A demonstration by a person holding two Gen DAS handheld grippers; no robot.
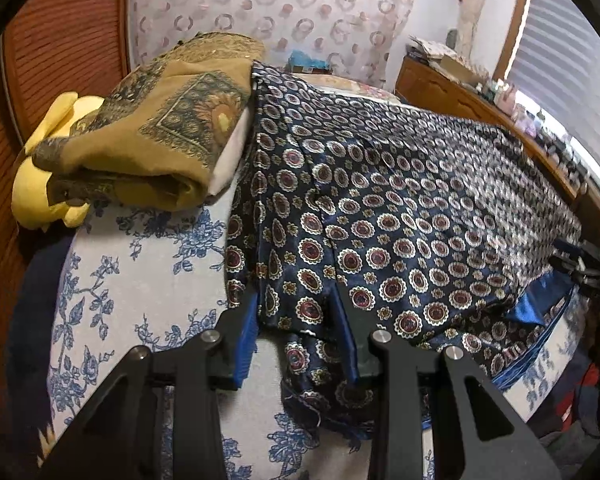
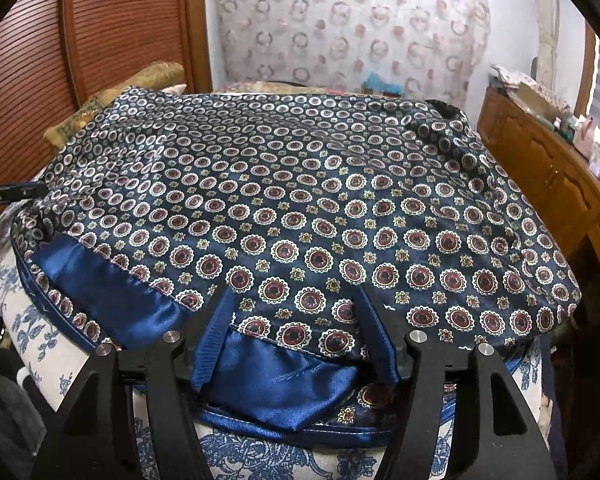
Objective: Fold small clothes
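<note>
**Silk garment laid out, near hem between both grippers**

While the navy medallion-print garment (image 1: pixel 380 216) lies spread across the blue-and-white floral surface (image 1: pixel 112 280), its near edge is doubled back so the plain blue lining (image 2: pixel 112 296) shows. At its left corner the left gripper (image 1: pixel 296 344) has its jaws partly closed with a fold of the printed cloth hanging between them; the pads look to be touching that fold, so I read it as a light pinch. At the near hem the right gripper (image 2: pixel 296 336) stands with jaws fairly wide — cloth lies between them, yet the pads do not press on it. Beyond the garment's far left corner a folded tan patterned cloth (image 1: pixel 148 140) rests on something yellow (image 1: pixel 48 184); a wooden dresser (image 2: pixel 540 168) runs along the right.

By my reading, the step in hand is setting down a fold along the near edge. Next would come a fresh hold on the hem for the right gripper — the slippery fabric calls for closing squarely on both layers.
</note>
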